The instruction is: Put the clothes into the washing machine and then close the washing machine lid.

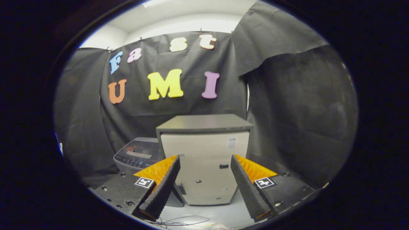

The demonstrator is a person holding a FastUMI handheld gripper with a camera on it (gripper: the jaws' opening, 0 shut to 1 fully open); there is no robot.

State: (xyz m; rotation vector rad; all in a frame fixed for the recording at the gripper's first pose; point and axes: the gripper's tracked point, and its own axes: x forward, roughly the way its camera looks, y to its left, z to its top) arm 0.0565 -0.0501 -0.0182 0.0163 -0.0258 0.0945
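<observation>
The tool (204, 182) is spread wide with nothing between its 2 fingers, aimed at a beige box-shaped cabinet (204, 166) standing on the white counter (230, 214) just ahead. The washing machine (137, 156), its grey control panel showing, sits beside the cabinet's left flank. I can't make out any clothes; being soft and light, they'd likely want a pinch on a bunched fold.

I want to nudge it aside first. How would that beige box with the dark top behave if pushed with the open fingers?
The beige box looks rigid and flat-sided, so it would probably slide, not roll. It seems bulky, likely too heavy for a light nudge. The gripper is open, the box beyond its fingers.
</observation>
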